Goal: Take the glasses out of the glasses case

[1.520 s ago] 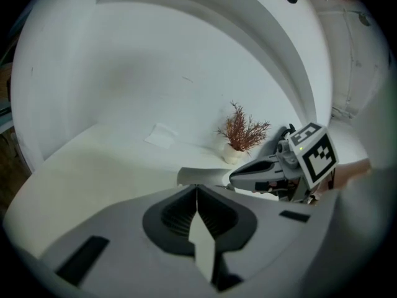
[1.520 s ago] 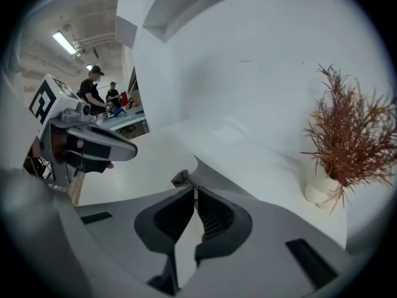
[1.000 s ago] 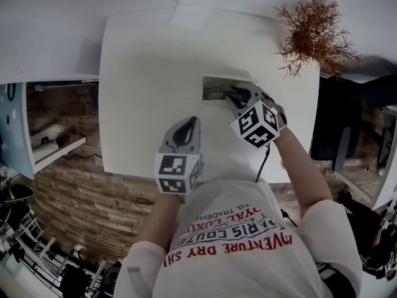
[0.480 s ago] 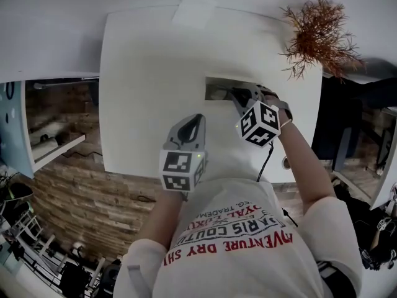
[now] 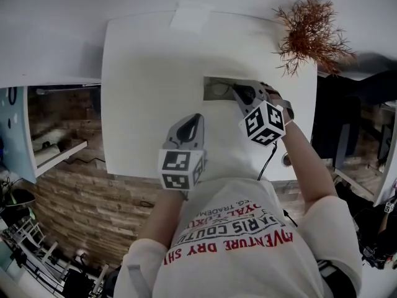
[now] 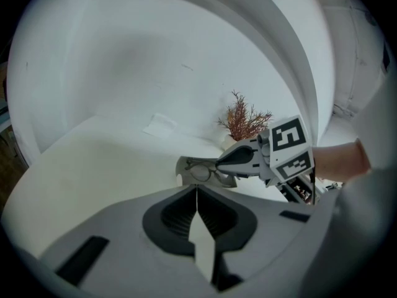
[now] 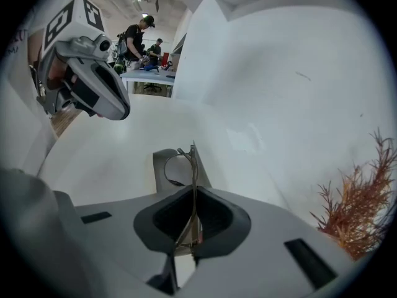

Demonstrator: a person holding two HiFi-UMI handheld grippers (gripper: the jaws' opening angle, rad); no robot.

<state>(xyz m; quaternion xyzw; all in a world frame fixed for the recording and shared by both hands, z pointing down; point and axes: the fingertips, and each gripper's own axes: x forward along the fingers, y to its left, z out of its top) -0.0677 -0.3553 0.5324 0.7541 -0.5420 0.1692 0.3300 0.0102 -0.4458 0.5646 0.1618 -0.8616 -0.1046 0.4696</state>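
A white table [image 5: 142, 92] is seen from above, with the person's arms reaching over its near edge. A small grey case [image 5: 213, 83] lies open on the right part of the table, well in from the edge.

The right claw [image 5: 239, 92] reaches into the case from the right. It is clenched on the glasses [image 5: 219, 92]. In the right gripper view, a thin metal side arm of the glasses [image 7: 187, 166] runs between the two jaws, which pinch it. One round lens rim shows just past the jaw tips, against the grey wall of the case [image 7: 160, 161]. The glasses are at the open case. It cannot be told whether they rest inside it or hang just above it.

The left claw [image 5: 194, 117] is over bare table nearer the person, left of the case and apart from it. Its jaws are shut tight with nothing between them. The left gripper view looks across at the case [image 6: 183, 165], the glasses [image 6: 201, 173] and the right claw [image 6: 218, 164].

A dried reddish plant [image 5: 313, 33] stands at the far right corner. A pale sheet [image 5: 191, 15] lies at the far edge.
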